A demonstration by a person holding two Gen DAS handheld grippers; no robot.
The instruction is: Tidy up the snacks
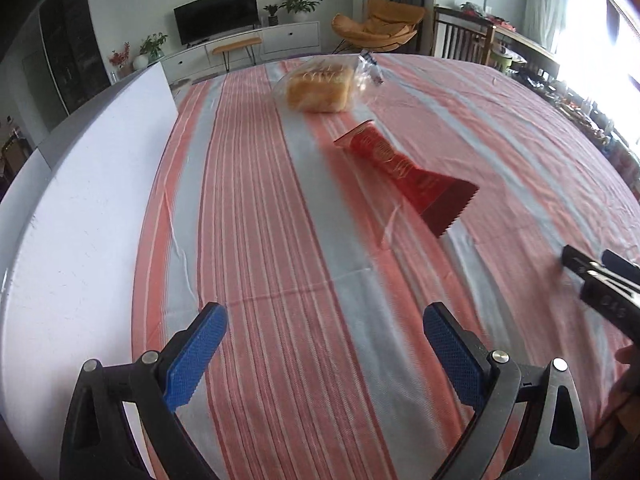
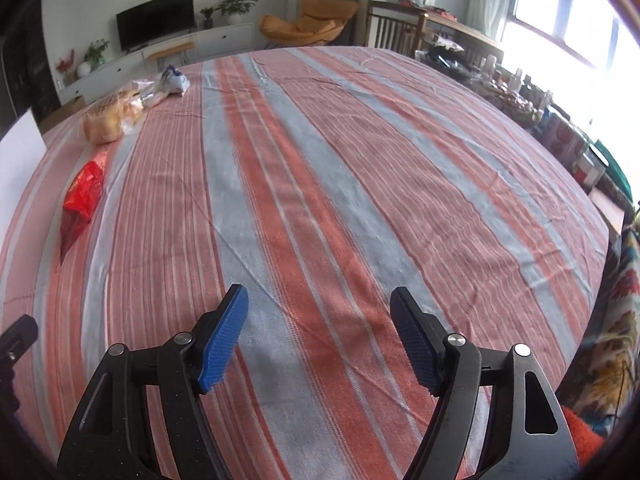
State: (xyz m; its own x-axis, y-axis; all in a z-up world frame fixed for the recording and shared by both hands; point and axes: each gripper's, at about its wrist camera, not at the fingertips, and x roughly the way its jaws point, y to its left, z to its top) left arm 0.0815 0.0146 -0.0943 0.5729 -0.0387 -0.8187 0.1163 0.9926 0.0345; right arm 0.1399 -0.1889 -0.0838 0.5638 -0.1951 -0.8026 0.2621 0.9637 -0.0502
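A red snack packet (image 1: 404,168) lies on the striped tablecloth (image 1: 280,220), ahead and to the right of my left gripper (image 1: 326,322), which is open and empty. A bagged loaf of bread (image 1: 318,90) lies farther back. In the right wrist view the red packet (image 2: 82,196) and the bread (image 2: 112,118) lie far to the left. My right gripper (image 2: 320,306) is open and empty over bare cloth. Its fingers also show in the left wrist view (image 1: 592,276) at the right edge.
A white board (image 1: 88,184) lies along the table's left side. A cluttered shelf (image 2: 560,128) runs along the right under the window. A TV unit, plants and an orange chair (image 1: 376,28) stand beyond the table's far edge.
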